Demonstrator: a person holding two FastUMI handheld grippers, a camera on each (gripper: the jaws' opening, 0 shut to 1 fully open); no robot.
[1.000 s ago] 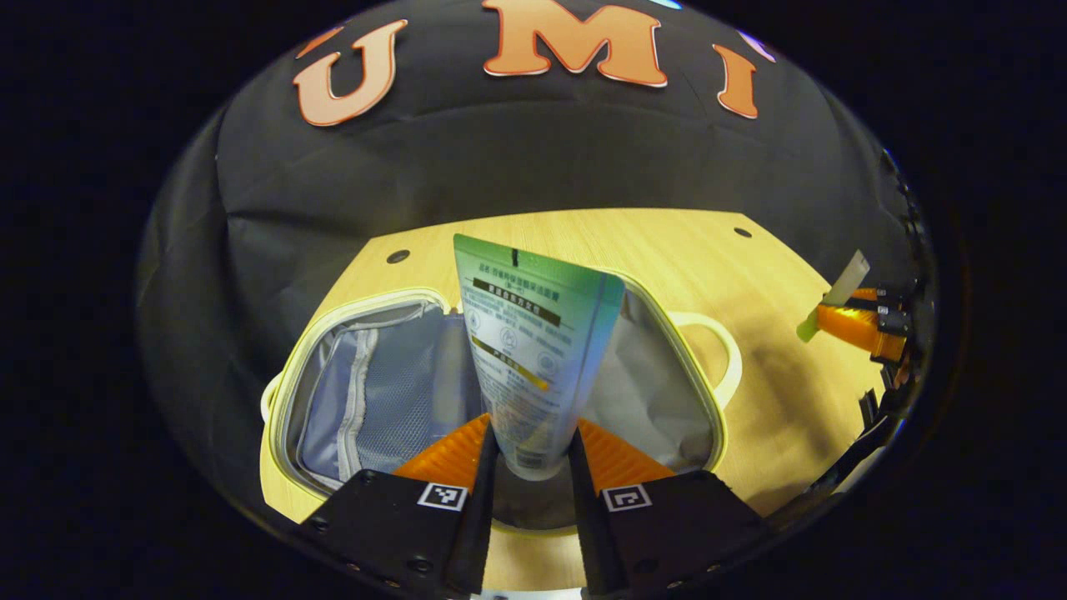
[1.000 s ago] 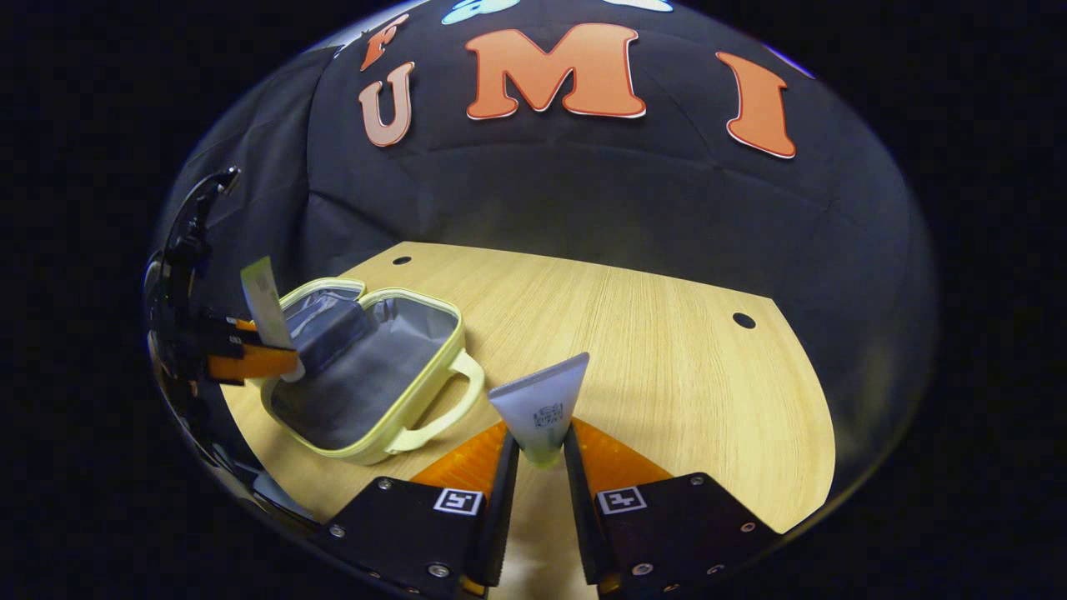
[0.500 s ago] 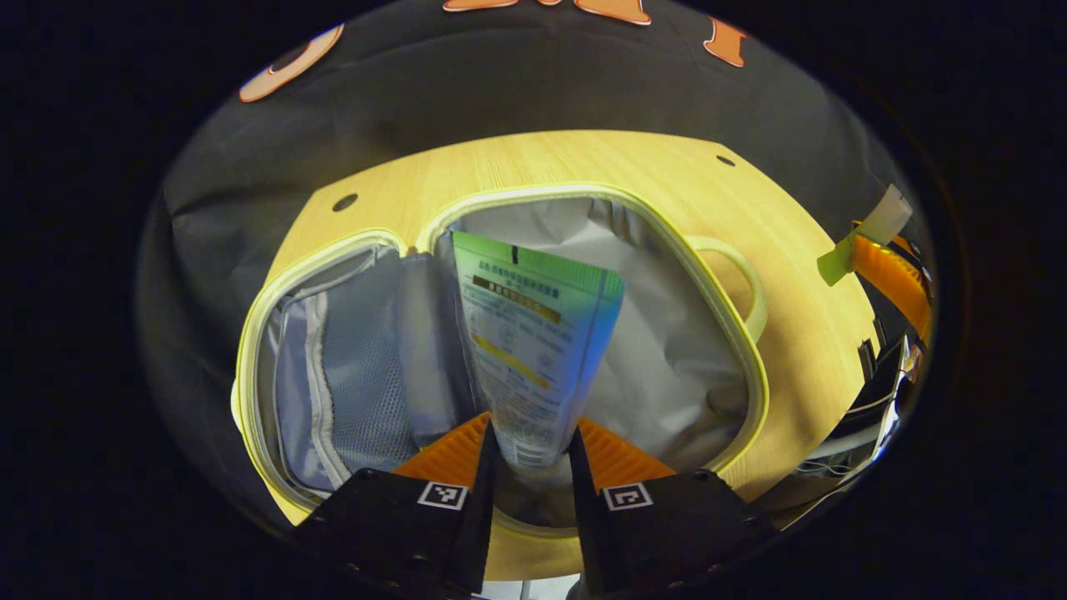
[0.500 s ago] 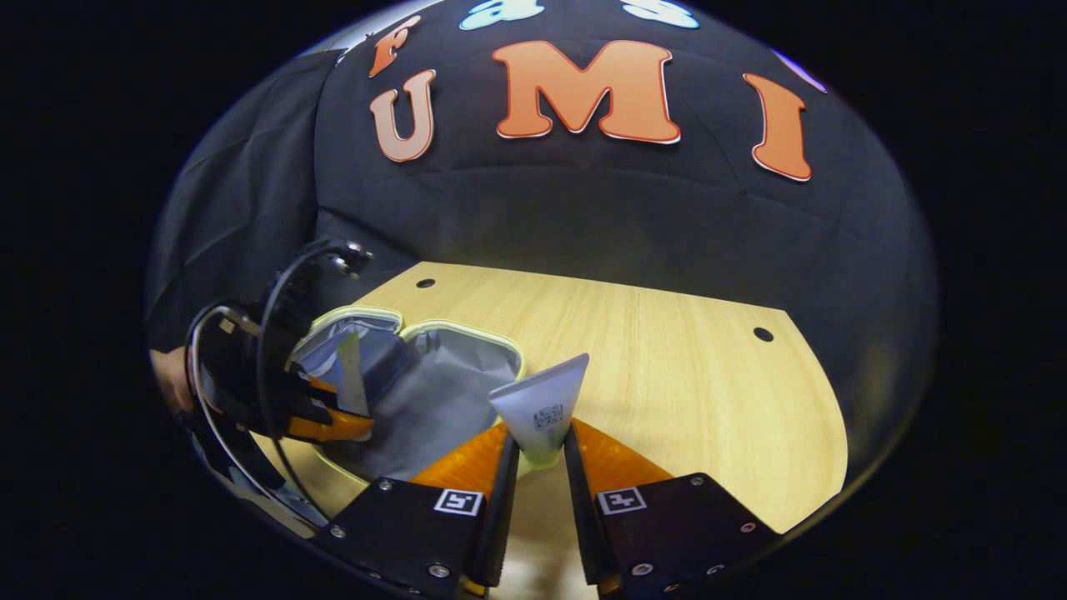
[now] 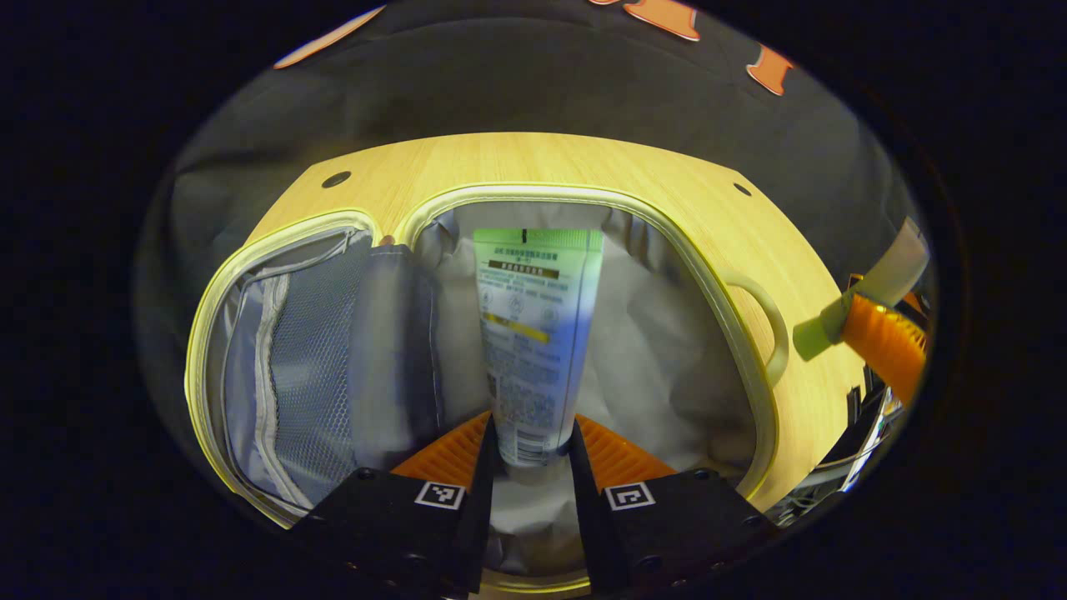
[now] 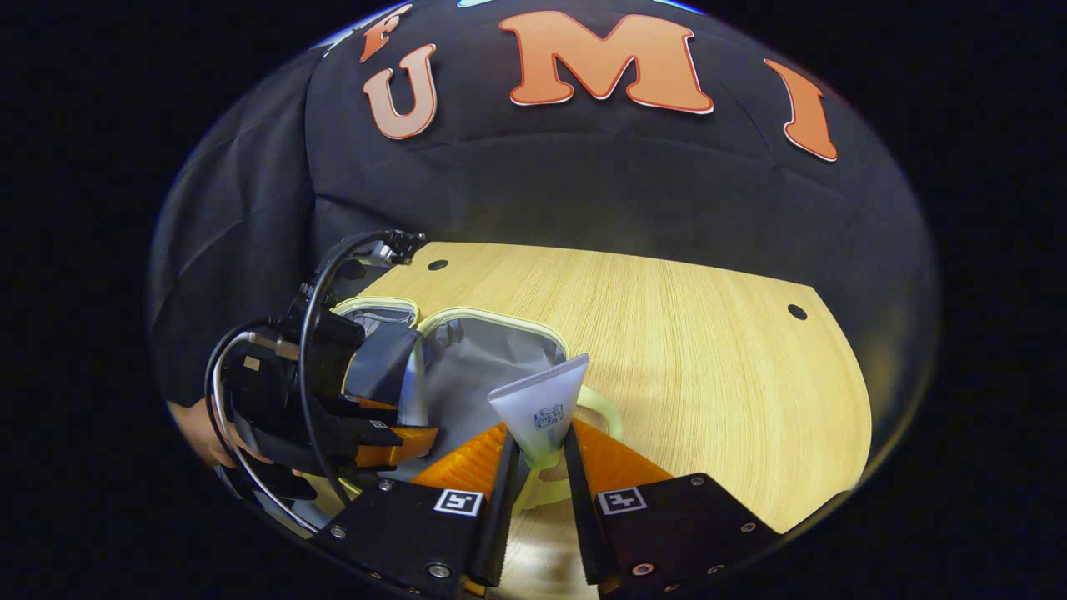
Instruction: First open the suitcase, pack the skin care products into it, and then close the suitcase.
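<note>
Your left gripper pinches the lower end of a green-and-white skin care tube between both fingers, and the tube points away from you over the grey lining of the open suitcase. The suitcase, pale yellow around its rim, lies opened flat on the wooden table, with a mesh pocket in its lid half to the left and a handle on its right side. Your right gripper pinches a smaller white tube with a pale green cap, its flat sealed end fanning upward; both fingers press on its narrow lower part. It hangs near the suitcase's handle, beside the open main half. In the right gripper view, the left gripper and its tube sit low over the suitcase, with part of your hand behind it.
</note>
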